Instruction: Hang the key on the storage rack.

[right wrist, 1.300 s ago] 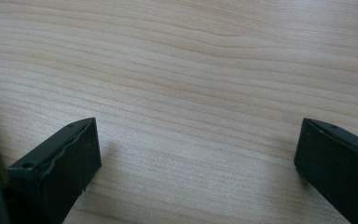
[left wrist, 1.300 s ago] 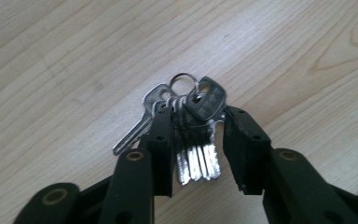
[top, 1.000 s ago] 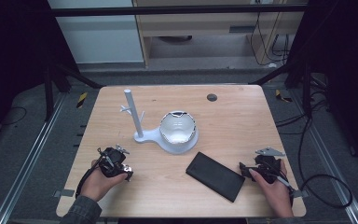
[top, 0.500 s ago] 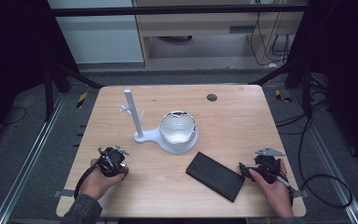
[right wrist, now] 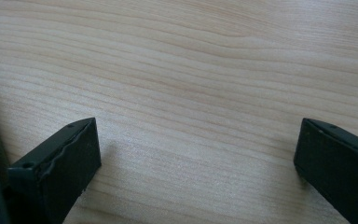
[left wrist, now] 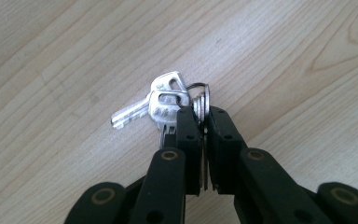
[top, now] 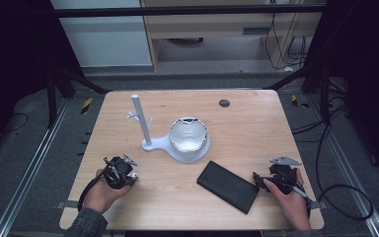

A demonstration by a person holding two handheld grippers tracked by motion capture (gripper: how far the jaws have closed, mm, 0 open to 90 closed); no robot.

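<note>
Keys (left wrist: 165,100) on a ring, sitting pinched between the black jaws of the left gripper (left wrist: 204,122): pads pressing on the ring and on the flat metal pieces stacked edge-on in the gap, after just closing down on them. Two silver keys fanning out beyond the jaw tips, pointing toward the left of the left gripper view, lying against the wooden table (left wrist: 74,56).

Taking the white stand (top: 150,143) as landmark: left gripper (top: 123,174) sitting nearer the person than the stand and somewhat to its left, close to the table's near edge, held in the person's left hand (top: 101,192). Keys too small to make out in the high view. Foil-lined bowl (top: 188,136) resting on the stand's base, just to the right of the upright post. Black flat case (top: 228,186) lying slantwise on the table, to the right of the stand and nearer the person. Right gripper (top: 262,181) sitting farther right again, just beside the case's right end, held in the person's right hand (top: 288,197).

Right gripper (right wrist: 196,158) standing wide, jaws far apart with bare wood between them, gripping nothing; a dark edge showing at the far left of the right gripper view.

Small dark round mark (top: 224,103) lying on the table beyond the stand, toward the far right.
</note>
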